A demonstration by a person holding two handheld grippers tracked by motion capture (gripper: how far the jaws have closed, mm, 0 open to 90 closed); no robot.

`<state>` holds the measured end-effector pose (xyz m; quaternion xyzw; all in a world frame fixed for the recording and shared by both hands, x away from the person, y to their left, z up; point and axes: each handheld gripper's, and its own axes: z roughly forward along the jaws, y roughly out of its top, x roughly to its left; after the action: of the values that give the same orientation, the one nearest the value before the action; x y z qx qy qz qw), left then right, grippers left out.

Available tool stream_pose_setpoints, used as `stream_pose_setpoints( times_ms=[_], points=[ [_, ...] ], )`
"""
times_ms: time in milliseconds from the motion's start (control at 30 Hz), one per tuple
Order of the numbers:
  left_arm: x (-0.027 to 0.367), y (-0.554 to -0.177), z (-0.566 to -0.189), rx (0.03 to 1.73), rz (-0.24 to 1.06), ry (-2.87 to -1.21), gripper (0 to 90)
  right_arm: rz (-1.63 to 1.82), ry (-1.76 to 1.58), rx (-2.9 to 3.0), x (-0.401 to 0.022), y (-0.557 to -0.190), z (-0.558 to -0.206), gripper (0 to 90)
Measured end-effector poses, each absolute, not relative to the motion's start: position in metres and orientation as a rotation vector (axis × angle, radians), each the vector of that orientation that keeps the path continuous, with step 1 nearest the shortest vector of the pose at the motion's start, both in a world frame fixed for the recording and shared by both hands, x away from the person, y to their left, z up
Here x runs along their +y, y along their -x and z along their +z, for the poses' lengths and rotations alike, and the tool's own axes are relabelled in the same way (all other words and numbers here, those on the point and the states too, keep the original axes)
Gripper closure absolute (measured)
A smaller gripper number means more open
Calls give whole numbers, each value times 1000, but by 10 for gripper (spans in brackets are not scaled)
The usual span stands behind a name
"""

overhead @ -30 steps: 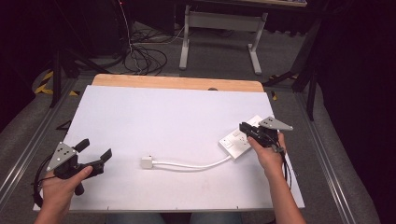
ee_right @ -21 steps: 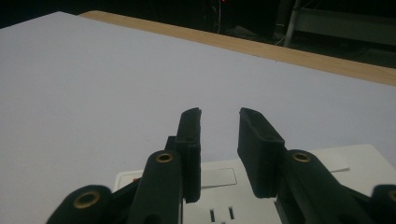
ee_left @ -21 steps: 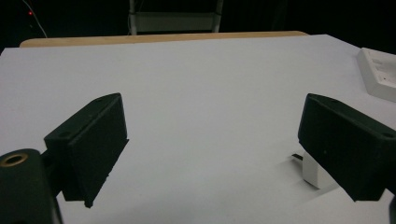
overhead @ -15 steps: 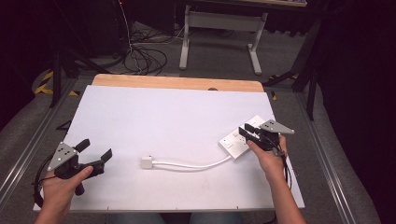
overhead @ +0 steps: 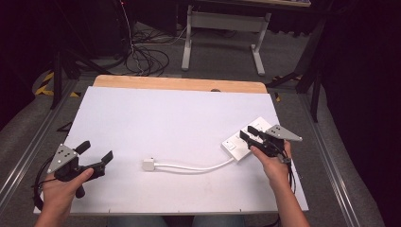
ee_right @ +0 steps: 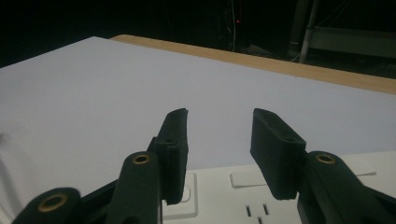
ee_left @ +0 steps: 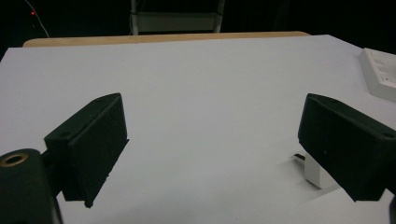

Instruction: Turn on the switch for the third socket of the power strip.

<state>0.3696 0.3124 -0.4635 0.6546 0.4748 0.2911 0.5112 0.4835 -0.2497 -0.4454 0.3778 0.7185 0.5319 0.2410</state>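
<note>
A white power strip [overhead: 235, 143] lies at the right of the white board [overhead: 179, 118]. Its white cable [overhead: 198, 167] runs left to a white plug [overhead: 149, 164] near the middle. My right gripper [overhead: 246, 132] hovers over the strip's near end. Its jaws have just been opening and stand apart with nothing between them, as the right gripper view [ee_right: 219, 121] shows above the strip [ee_right: 219, 186]. My left gripper [overhead: 97, 151] rests open at the board's near left corner. In the left gripper view [ee_left: 212, 140] the plug [ee_left: 315, 172] peeks from behind one jaw and the strip [ee_left: 380, 74] lies far right.
A wooden table edge [overhead: 179, 84] runs along the far side of the board. Metal rails [overhead: 28, 151] flank the table. Beyond it are loose cables [overhead: 146, 59] on the floor and a grey desk frame [overhead: 222, 28].
The right gripper's jaws have spread apart over the power strip. Both hands have stayed about where they were.
</note>
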Motion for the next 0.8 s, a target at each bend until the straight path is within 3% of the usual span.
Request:
stream_pose_setpoints(
  times_ms=[567, 800],
  points=[
    [313, -369, -463, 1148, 701, -1572, 87, 1527, -1024, 1935, -262, -463, -448, 512],
    [313, -370, -463, 1147, 705, -1575, 87, 1549, -972, 1946, -259, -460, -450, 430]
  ],
)
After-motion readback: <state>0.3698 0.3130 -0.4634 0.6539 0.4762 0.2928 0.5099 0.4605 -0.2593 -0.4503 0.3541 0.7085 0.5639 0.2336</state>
